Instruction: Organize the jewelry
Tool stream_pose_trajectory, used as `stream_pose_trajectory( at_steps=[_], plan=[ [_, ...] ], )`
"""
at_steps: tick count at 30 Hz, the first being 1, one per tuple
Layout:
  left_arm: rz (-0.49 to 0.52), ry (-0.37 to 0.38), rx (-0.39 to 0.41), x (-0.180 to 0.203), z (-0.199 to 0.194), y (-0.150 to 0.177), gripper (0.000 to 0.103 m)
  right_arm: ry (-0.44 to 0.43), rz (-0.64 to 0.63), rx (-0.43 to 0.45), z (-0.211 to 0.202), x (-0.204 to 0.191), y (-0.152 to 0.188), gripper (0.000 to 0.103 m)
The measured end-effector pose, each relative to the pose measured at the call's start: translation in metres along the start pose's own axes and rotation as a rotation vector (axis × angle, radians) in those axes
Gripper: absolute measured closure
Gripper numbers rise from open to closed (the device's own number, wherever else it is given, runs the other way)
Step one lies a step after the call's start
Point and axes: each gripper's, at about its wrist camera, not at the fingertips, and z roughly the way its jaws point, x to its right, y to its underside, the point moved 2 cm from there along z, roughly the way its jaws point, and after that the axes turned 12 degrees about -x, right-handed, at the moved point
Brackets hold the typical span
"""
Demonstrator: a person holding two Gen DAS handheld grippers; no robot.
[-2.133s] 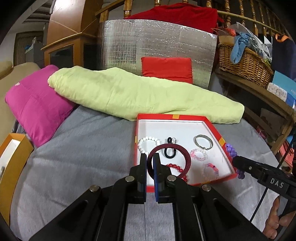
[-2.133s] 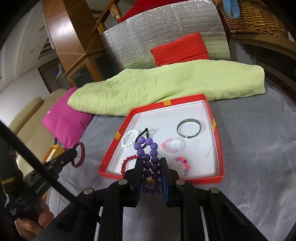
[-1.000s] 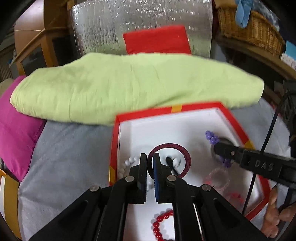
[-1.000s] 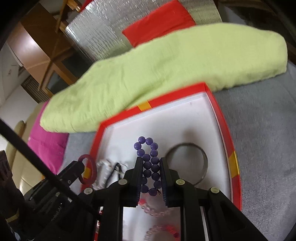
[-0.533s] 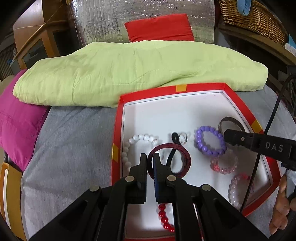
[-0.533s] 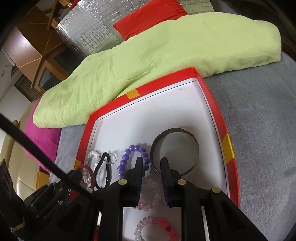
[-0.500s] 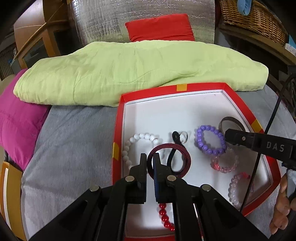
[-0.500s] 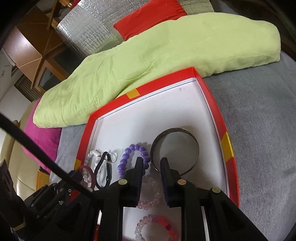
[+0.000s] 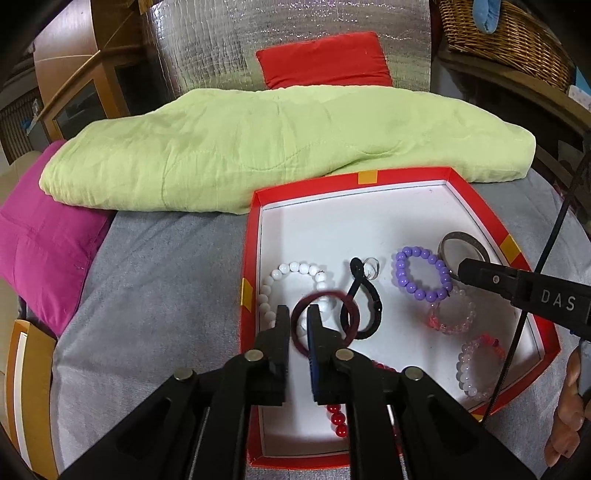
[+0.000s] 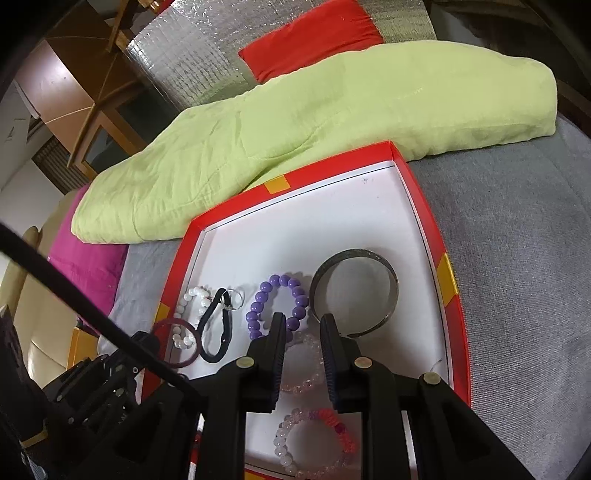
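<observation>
A red tray (image 9: 253, 221) with a white floor lies on a grey cloth and holds several bracelets. My left gripper (image 9: 297, 317) has parted jaws; a dark red ring bracelet (image 9: 349, 301) hangs loose around its right finger over the white bead bracelet (image 9: 295, 267). A black loop (image 9: 371, 295) lies beside it. The purple bead bracelet (image 10: 258, 299) lies on the tray floor just ahead of my right gripper (image 10: 303, 325), which is open and empty. A metal bangle (image 10: 354, 288) lies right of it. Pink bracelets (image 10: 314, 443) lie nearer.
A folded green blanket (image 9: 258, 147) lies behind the tray. A magenta cushion (image 9: 40, 251) sits at the left and an orange box (image 9: 22, 373) at the left edge. A red cushion (image 9: 325, 59) and silver foil panel stand behind. A wicker basket (image 9: 509, 33) is at the back right.
My left jaws have parted and the dark red ring now hangs loose and lower over the tray. The right gripper stays open above the purple bracelet it dropped.
</observation>
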Motion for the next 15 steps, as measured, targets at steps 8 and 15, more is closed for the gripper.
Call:
stream_pose_trajectory(
  at_steps=[8, 15],
  plan=[
    [-0.019, -0.040, 0.066, 0.000, -0.029, 0.004, 0.038, 0.087, -0.058, 0.025, -0.022, -0.006, 0.013, 0.070],
    [-0.081, -0.036, 0.108, -0.005, -0.063, 0.013, 0.022, 0.201, -0.122, 0.128, -0.070, -0.009, 0.033, 0.040]
  ],
)
